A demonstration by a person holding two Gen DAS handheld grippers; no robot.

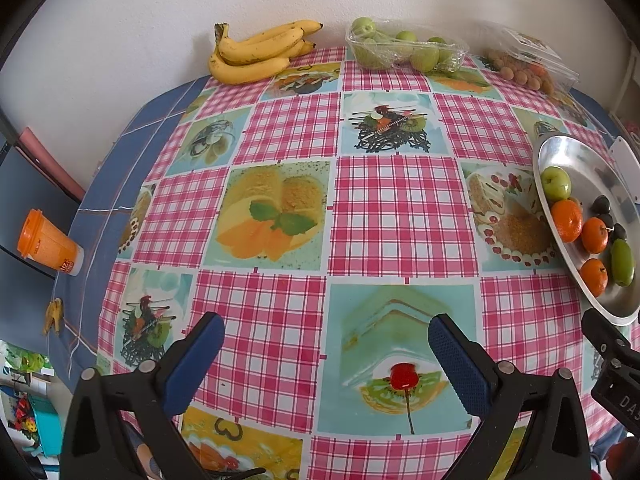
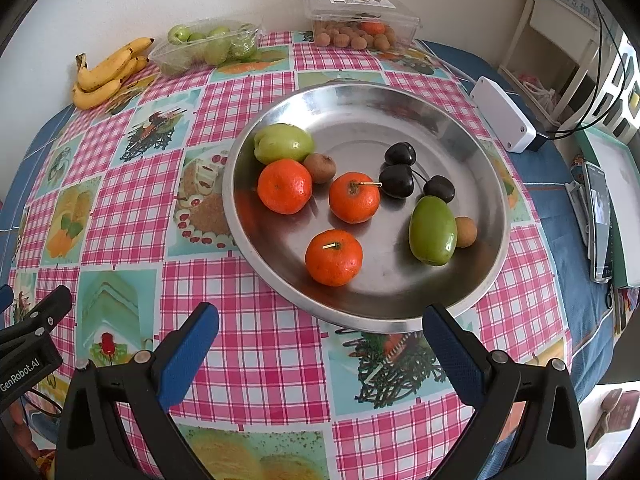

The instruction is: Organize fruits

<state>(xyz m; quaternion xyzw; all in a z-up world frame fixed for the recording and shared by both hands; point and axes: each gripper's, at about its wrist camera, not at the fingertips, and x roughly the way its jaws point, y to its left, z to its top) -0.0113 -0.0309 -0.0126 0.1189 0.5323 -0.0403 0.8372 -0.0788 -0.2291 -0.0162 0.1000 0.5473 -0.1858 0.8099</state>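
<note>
Steel catches the light on the round dish (image 2: 460, 136) that sits toward the right side of the worktop (image 2: 272, 344), and it already carries a fair share of the fruit: three mandarins (image 2: 334, 257), two green fruits (image 2: 433, 230), a cluster of dark cherries (image 2: 398, 180) and two small brown fruits (image 2: 320, 168), all lying loose on its floor, some touching and some apart. That suggests the sorting is partly done. What looks left lines the far edge of the worktop against the wall: a bunch of bananas (image 1: 256, 54) near the far left corner, a clear tray of green fruits (image 1: 404, 46) under torn film just beside it, and a lidded clear punnet (image 2: 362, 20) of small brown fruits with something orange inside toward the far right corner. Whether all of these are meant for the dish cannot be told. The left gripper (image 1: 326, 356) hovers low over the near edge with its blue-padded fingers spread wide and nothing between them; the right gripper (image 2: 320, 344) hangs likewise just short of the dish's near rim, fingers wide apart and empty. An orange cup (image 1: 46, 242) and a scrap of banana peel (image 1: 54, 314) lie on the blue cloth at the left edge, a white box (image 2: 504, 118) at the right edge.
</note>
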